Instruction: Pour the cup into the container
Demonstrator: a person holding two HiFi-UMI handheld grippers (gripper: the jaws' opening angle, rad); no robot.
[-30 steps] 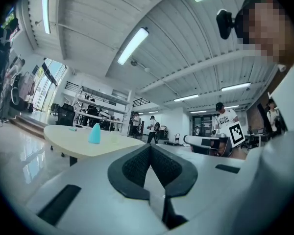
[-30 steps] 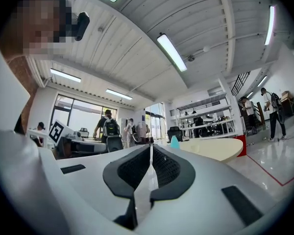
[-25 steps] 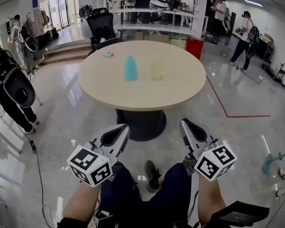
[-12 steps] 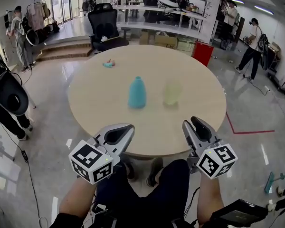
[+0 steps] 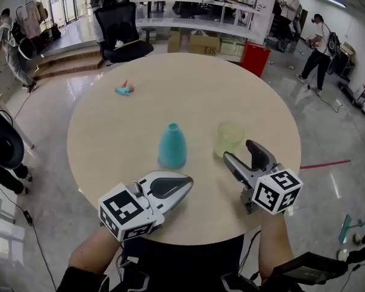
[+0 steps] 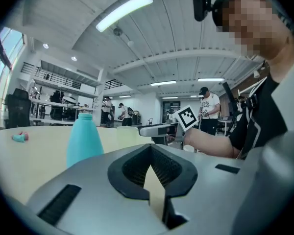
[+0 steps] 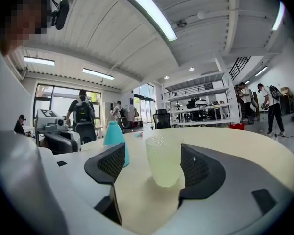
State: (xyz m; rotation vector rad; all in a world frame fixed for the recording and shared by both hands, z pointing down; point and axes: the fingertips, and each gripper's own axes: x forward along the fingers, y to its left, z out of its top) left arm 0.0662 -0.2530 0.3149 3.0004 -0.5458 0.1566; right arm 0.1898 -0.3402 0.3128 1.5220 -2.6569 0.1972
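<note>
My right claw (image 5: 239, 152) stands wide: its jaws have just been spreading and nothing is pressed between the pads. The translucent pale-green plastic cup (image 5: 229, 139) stands upright dead ahead of it, just beyond the tips and framed by them, so I judge a straight push forward would bracket it. The teal bottle-shaped container (image 5: 171, 146) sits off that claw's left side, nearer my left claw (image 5: 184, 180), whose jaws are together and empty. Both vessels stand on the round pale wooden table (image 5: 140, 102).
</note>
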